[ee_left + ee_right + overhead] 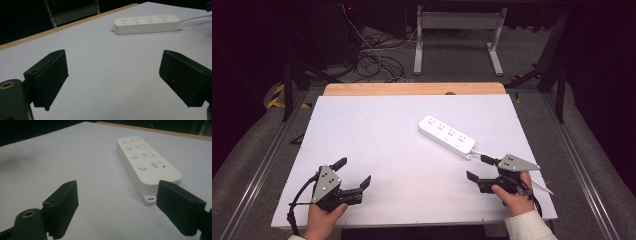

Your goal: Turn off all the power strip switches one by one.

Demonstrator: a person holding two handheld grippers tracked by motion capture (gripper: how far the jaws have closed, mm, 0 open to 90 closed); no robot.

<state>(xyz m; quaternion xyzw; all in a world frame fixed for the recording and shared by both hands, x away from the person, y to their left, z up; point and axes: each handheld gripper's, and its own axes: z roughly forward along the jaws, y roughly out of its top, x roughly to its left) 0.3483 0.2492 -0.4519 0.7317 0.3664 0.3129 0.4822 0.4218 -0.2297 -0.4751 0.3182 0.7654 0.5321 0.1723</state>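
Both claws are spread wide and hold nothing: the left claw [354, 172] hovers low at the near-left of the white bench [377, 145], the right claw [479, 167] at the near-right. Just beyond the right claw, a white power strip [447, 135] lies flat and diagonal on the bench, well apart from the left claw.

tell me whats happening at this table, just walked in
A person sits at a white table with a hand-held gripper in each hand. The left hand-held gripper and the right hand-held gripper both rest near the front edge with jaws open, holding nothing. The one loose item is a white four-outlet power strip, lying flat right of centre, its cord running back toward the right hand-held gripper. Nothing touches the strip; the right hand-held gripper is the closer one and points at its near end.
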